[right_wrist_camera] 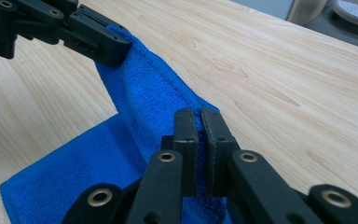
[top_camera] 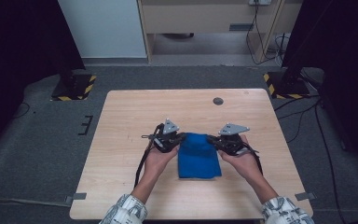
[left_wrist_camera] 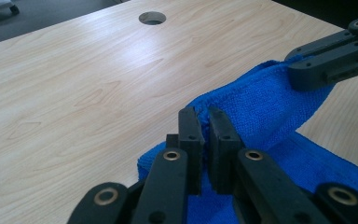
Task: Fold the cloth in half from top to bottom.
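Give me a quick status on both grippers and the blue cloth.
Left gripper and right gripper both shut on blue cloth edge. Far edge lifted, rest on table. Nothing in the way.

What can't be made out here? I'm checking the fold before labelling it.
- Blue cloth: layer count unclear; high view too small.
- Cloth edge between the left gripper fingers: hidden by the pads, left gripper view.
- Same for the right gripper.
- Cloth's near part: cut off by the bottom edge, both gripper views.
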{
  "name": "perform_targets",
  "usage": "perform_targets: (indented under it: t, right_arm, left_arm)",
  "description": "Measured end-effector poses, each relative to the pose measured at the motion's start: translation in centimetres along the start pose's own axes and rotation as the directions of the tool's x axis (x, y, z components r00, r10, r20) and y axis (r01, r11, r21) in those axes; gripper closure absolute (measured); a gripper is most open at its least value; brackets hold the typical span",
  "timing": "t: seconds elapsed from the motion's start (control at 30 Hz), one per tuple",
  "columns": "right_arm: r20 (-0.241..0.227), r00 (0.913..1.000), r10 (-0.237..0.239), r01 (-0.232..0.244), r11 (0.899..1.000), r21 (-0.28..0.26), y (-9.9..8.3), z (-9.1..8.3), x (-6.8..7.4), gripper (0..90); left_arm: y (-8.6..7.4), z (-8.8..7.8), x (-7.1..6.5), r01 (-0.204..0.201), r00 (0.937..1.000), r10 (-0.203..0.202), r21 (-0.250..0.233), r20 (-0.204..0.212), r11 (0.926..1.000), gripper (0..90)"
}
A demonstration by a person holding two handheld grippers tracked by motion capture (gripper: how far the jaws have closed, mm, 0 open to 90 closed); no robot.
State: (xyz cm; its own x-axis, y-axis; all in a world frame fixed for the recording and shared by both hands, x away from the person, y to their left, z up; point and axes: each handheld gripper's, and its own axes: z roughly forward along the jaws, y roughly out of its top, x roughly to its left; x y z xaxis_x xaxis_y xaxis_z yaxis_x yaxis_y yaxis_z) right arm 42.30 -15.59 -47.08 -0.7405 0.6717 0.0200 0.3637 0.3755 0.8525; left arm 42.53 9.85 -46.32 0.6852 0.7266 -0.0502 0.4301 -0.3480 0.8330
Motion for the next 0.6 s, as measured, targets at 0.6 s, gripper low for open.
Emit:
perform_targets:
  t: [0.6]
  right_arm:
    - [-0.032,0.9995,0.000,0.001,1.000,0.019,-2.1,-0.2,1.2,85.6]
  left_arm:
    - [-2.4,-0.7,-1.1,0.001,0.9996,-0.002,0.007,0.028,1.0000,84.1]
